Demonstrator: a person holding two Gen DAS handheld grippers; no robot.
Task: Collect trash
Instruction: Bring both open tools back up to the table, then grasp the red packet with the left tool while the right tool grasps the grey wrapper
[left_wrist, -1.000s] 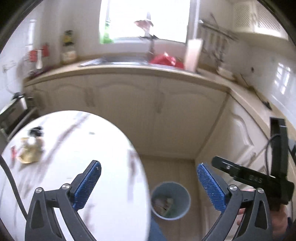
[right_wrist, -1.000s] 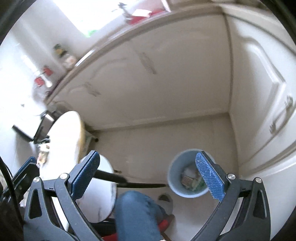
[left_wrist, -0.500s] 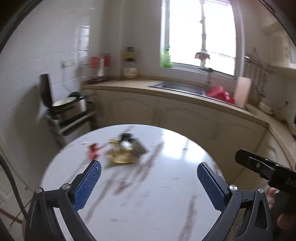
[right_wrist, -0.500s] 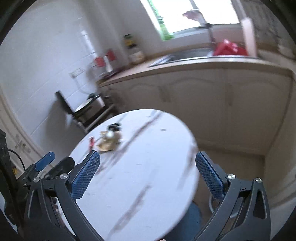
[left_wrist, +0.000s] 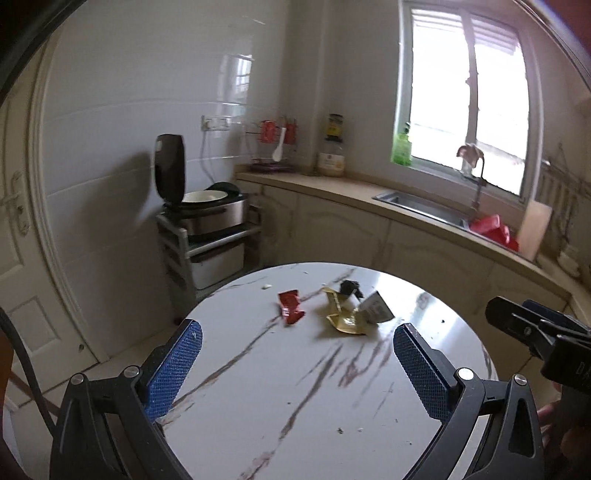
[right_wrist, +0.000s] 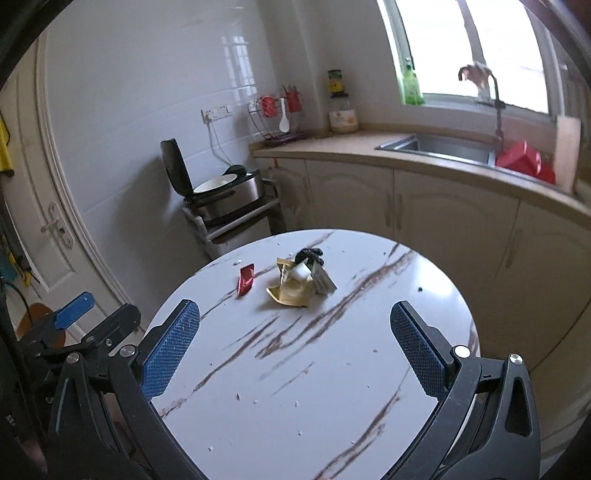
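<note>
A round white marble table (left_wrist: 303, 398) (right_wrist: 314, 387) holds trash at its far side: a red wrapper (left_wrist: 290, 307) (right_wrist: 246, 279), a gold wrapper (left_wrist: 341, 312) (right_wrist: 290, 291), a grey-white packet (left_wrist: 376, 308) (right_wrist: 323, 280) and a crumpled black piece (left_wrist: 349, 286) (right_wrist: 310, 254). My left gripper (left_wrist: 297, 373) is open and empty over the near table. My right gripper (right_wrist: 295, 354) is open and empty, also short of the trash. The right gripper shows at the right edge of the left wrist view (left_wrist: 535, 328).
A rice cooker (left_wrist: 207, 210) stands with its lid open on a rack by the left wall. A counter with a sink (left_wrist: 424, 206) and a red item (left_wrist: 495, 229) runs behind the table. A door (left_wrist: 22, 258) is at left.
Both grippers swung up and left from the floor bin and cabinets to face the table. The trash pile has come into clear view ahead. Both stayed open.
</note>
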